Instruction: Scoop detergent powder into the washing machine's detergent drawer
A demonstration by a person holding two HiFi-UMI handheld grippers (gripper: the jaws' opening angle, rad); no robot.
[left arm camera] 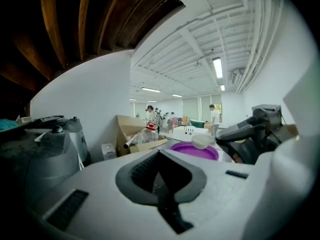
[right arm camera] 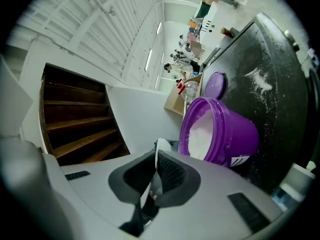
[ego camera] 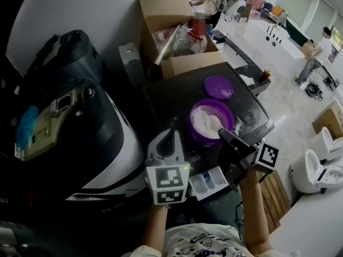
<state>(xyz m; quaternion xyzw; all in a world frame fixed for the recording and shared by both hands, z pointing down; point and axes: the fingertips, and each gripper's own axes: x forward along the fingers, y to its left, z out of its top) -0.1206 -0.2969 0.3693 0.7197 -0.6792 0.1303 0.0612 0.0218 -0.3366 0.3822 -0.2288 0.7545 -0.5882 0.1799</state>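
Observation:
A purple tub [ego camera: 199,136] of white detergent powder [ego camera: 203,119] stands on the dark washing machine top [ego camera: 170,96], with its purple lid [ego camera: 218,87] lying behind it. My right gripper [ego camera: 223,133] is shut on the handle of a white scoop [ego camera: 215,123], whose bowl hangs over the powder. The right gripper view shows the scoop's handle [right arm camera: 160,147] pinched between the pads, with the tub [right arm camera: 225,134] just beyond. My left gripper [ego camera: 171,136] hovers left of the tub, shut and holding nothing. The white detergent drawer [ego camera: 208,181] stands pulled out below the two grippers.
A cardboard box [ego camera: 163,16] with plastic bottles stands behind the machine. A bulky black appliance [ego camera: 69,122] fills the left side. Spilt powder [ego camera: 239,127] dusts the top to the right of the tub. White toilets [ego camera: 320,165] and people are off to the right.

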